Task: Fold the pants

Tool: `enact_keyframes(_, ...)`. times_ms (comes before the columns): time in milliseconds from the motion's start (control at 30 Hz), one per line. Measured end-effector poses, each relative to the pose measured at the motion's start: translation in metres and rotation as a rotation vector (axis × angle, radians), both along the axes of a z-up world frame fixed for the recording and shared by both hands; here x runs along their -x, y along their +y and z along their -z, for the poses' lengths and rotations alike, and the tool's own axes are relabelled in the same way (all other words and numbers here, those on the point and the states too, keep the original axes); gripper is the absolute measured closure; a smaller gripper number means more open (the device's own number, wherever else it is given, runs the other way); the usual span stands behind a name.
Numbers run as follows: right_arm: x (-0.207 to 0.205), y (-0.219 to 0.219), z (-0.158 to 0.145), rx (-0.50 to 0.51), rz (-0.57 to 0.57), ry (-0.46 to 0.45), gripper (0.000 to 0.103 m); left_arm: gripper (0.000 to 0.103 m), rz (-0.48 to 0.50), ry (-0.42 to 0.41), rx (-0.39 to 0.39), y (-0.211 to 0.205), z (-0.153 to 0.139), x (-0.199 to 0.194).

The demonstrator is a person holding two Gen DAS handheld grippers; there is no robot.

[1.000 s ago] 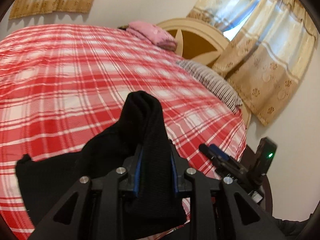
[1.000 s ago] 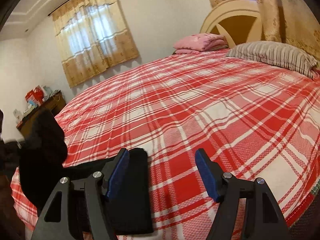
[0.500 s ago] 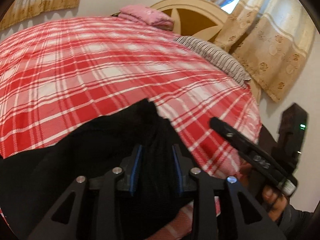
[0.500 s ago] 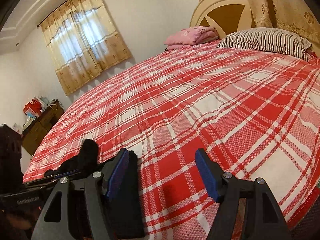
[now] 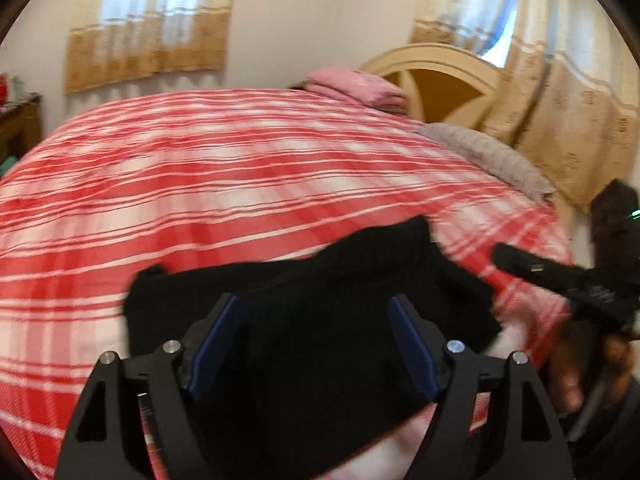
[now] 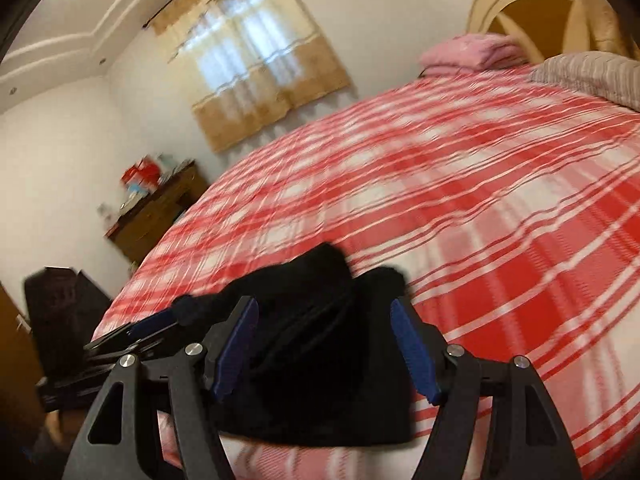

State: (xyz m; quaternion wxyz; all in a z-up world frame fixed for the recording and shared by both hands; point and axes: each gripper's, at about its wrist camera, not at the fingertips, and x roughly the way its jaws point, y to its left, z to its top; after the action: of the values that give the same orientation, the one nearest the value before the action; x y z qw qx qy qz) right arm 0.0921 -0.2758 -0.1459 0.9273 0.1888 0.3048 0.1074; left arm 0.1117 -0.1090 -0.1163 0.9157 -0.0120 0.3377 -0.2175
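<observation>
Black pants (image 5: 320, 280) lie folded in a heap on the red plaid bed (image 5: 200, 184), near its front edge. My left gripper (image 5: 314, 304) hovers over them and its jaws are opening. The cloth lies under and between the blue pads, which do not press on it. In the right wrist view the pants (image 6: 312, 280) also lie between the wide-apart fingers of my right gripper (image 6: 324, 308), which is open and does not grip them. One right-gripper finger (image 5: 532, 266) reaches in from the right, with a hand behind it. The left gripper's fingers (image 6: 152, 324) show at the left.
A folded pink blanket (image 5: 356, 86) and a striped pillow (image 5: 488, 156) lie by the arched headboard (image 5: 440, 80) at the bed's far end. A wooden dresser (image 6: 156, 216) with clutter stands past the bed's left side. Curtains (image 6: 264, 92) hang on the far wall.
The left gripper's jaws have spread off the raised fold of pants, and the cloth now lies low on the bed. The right gripper has swung left over the pants. Both views are blurred.
</observation>
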Motion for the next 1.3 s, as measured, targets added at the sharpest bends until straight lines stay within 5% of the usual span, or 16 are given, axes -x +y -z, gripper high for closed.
enact_keyframes(200, -0.016, 0.037, 0.013, 0.113, 0.001, 0.115, 0.034, 0.014, -0.082, 0.018, -0.010, 0.025, 0.015, -0.004)
enact_keyframes(267, -0.014, 0.043, 0.013, 0.181, 0.004, 0.109, 0.085, 0.014, -0.091, 0.018, -0.010, 0.029, 0.017, -0.004)
enact_keyframes(667, 0.004, -0.021, 0.042, -0.025, 0.107, 0.210, 0.087, 0.004, -0.144, 0.044, -0.020, 0.034, 0.038, -0.010)
enact_keyframes(1300, 0.010, -0.028, 0.044, -0.022, 0.163, 0.188, 0.087, 0.002, -0.164, 0.065, 0.005, 0.043, 0.052, -0.009)
